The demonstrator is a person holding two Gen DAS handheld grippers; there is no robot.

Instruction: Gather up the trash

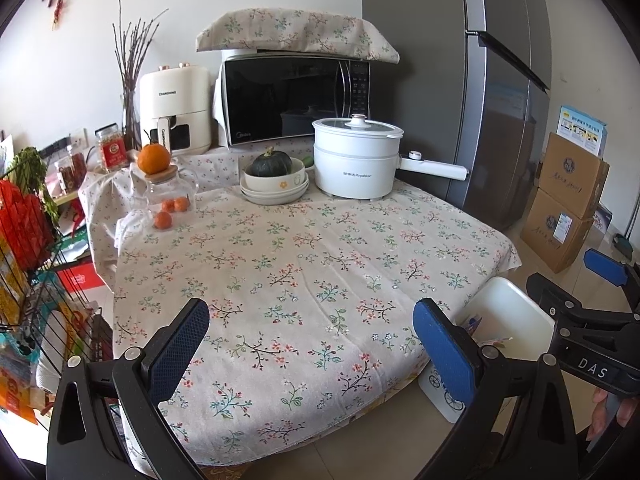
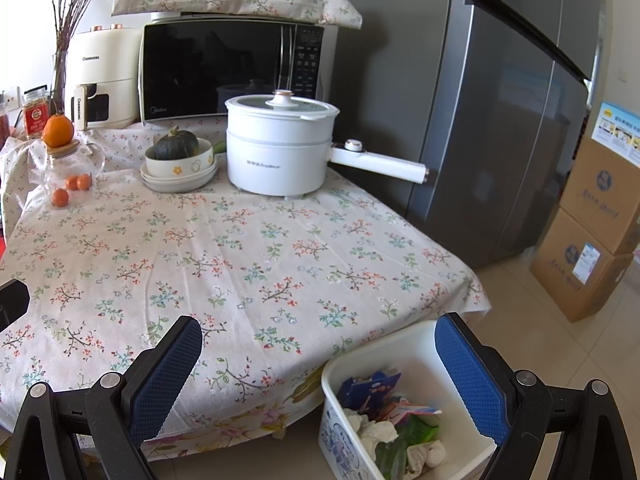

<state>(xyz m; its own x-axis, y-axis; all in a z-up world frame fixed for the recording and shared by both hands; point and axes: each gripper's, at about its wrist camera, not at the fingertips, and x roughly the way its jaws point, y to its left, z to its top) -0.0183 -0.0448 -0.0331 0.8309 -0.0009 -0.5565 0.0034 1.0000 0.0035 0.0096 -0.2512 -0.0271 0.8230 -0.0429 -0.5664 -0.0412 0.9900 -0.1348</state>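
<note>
A white trash bin (image 2: pixel 424 360) stands on the floor at the table's near right corner. It holds crumpled tissues, blue and red wrappers and green scraps (image 2: pixel 390 420). It also shows in the left wrist view (image 1: pixel 516 320). My right gripper (image 2: pixel 318 376) is open and empty, above the table's front edge and the bin. My left gripper (image 1: pixel 312 348) is open and empty over the near part of the flowered tablecloth (image 1: pixel 304 264). The right gripper also shows in the left wrist view (image 1: pixel 608 272), at the right edge.
At the table's back stand a white electric pot (image 2: pixel 280 152), stacked bowls with a green squash (image 2: pixel 178 164), a glass teapot with oranges (image 2: pixel 66 176), a microwave (image 2: pixel 232 68) and an air fryer (image 2: pixel 104 76). A grey fridge (image 2: pixel 500 100) and cardboard boxes (image 2: pixel 592 232) stand right. A wire rack (image 1: pixel 32 260) stands left.
</note>
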